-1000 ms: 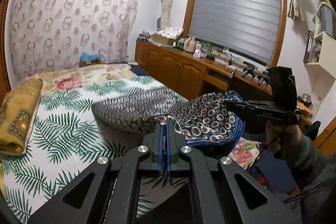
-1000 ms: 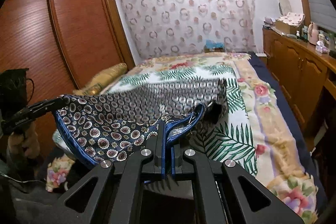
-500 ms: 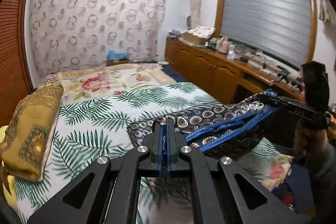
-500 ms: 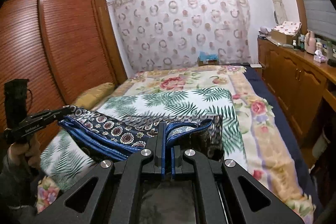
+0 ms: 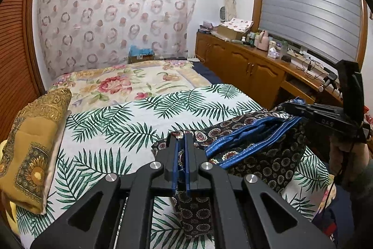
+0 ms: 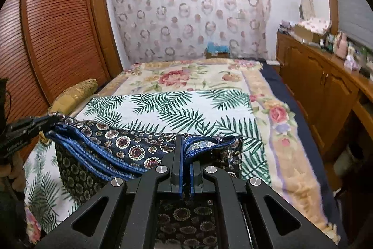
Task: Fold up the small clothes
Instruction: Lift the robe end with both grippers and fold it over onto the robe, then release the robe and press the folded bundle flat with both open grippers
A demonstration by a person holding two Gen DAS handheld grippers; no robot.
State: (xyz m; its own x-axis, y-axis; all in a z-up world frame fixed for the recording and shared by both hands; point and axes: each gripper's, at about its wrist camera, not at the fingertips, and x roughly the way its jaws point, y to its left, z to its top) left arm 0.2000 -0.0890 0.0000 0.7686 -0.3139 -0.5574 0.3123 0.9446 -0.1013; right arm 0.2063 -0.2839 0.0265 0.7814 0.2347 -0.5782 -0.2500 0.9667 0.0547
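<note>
A dark patterned garment with blue trim (image 5: 256, 153) hangs stretched between my two grippers over the near end of the bed; it also shows in the right wrist view (image 6: 130, 148). My left gripper (image 5: 181, 139) is shut on one end of its blue-trimmed edge. My right gripper (image 6: 185, 144) is shut on the other end. The right gripper shows at the right of the left wrist view (image 5: 293, 109), and the left gripper at the left of the right wrist view (image 6: 44, 120). The cloth's lower part drapes onto the palm-leaf sheet (image 5: 112, 127).
A gold pillow (image 5: 32, 151) lies at the bed's left side. A floral blanket (image 6: 186, 76) covers the far half of the bed. A wooden cabinet with clutter (image 5: 247, 64) runs along the right wall. A wooden wardrobe (image 6: 56, 34) stands on the left.
Both grippers lifted and pulled the garment toward the near end of the bed. The cloth that lay spread across the sheet is now gathered and doubled between them.
</note>
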